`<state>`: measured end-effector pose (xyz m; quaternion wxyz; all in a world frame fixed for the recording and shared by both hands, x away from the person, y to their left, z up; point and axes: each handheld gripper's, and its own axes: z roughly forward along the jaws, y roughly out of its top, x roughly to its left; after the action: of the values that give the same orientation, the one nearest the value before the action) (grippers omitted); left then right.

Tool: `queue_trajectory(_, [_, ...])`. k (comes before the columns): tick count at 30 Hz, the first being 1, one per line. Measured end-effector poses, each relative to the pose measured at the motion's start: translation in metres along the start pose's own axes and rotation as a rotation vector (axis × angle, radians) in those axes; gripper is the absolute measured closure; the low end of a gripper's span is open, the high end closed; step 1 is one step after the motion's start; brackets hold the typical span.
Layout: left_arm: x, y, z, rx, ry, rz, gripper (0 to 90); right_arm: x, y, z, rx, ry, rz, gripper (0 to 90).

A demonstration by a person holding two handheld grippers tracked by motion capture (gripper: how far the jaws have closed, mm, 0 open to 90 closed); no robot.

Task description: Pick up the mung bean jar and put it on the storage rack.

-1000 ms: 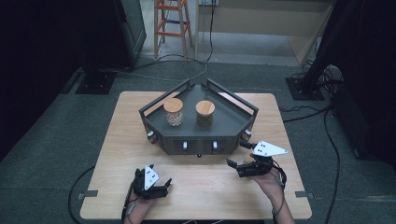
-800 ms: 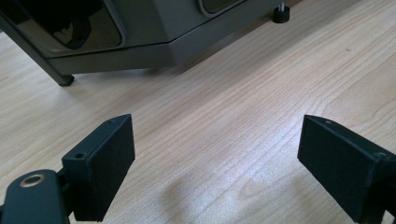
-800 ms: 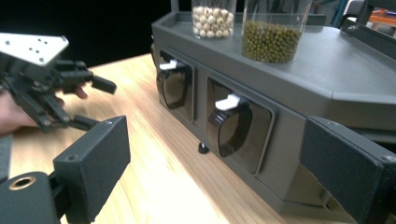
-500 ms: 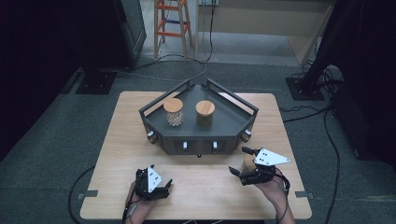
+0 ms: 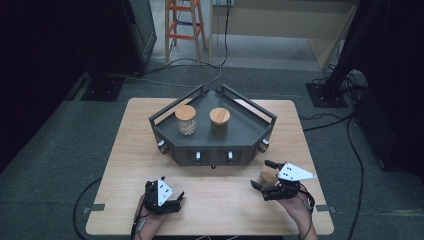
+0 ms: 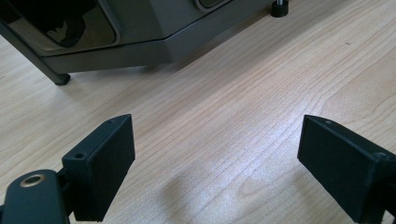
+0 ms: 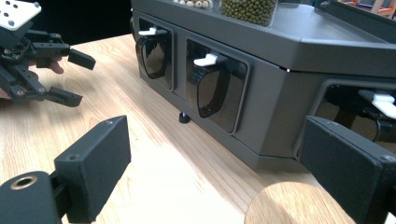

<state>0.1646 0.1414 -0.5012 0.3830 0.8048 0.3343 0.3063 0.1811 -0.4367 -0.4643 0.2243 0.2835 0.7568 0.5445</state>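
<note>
wooden table (image 5: 220,200), left gripper (image 5: 176,200) jaws spread, right gripper (image 5: 263,175) jaws parted around wooden-lidded jar (image 5: 269,176)

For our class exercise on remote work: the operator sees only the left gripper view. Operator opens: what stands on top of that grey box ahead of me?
Observer: Two wooden-lidded jars stand on the grey box: a pale-bean jar and a green-bean jar.
Operator: Where is the right tool?
Observer: The right tool is open near the box's front right corner, with a round wooden lid between its jaws.
Operator: Anything on the box's front?
Observer: White levers sit above dark windows.
</note>
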Motion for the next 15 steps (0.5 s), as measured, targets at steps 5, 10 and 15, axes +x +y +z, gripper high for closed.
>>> queue_trajectory(5, [-0.001,0.0,0.0,-0.001,0.0,0.001,11.0,-0.003,-0.005,-0.003,-0.008,-0.002,0.001,9.1])
queue_trajectory(10, [0.0,0.0,0.0,-0.002,-0.002,-0.001,11.0,-0.006,-0.009,-0.005,-0.006,-0.005,0.006,9.1])
queue_trajectory(15, [0.0,0.0,0.0,-0.002,-0.001,0.001,11.0,-0.009,-0.015,-0.008,-0.011,-0.015,0.022,9.1])
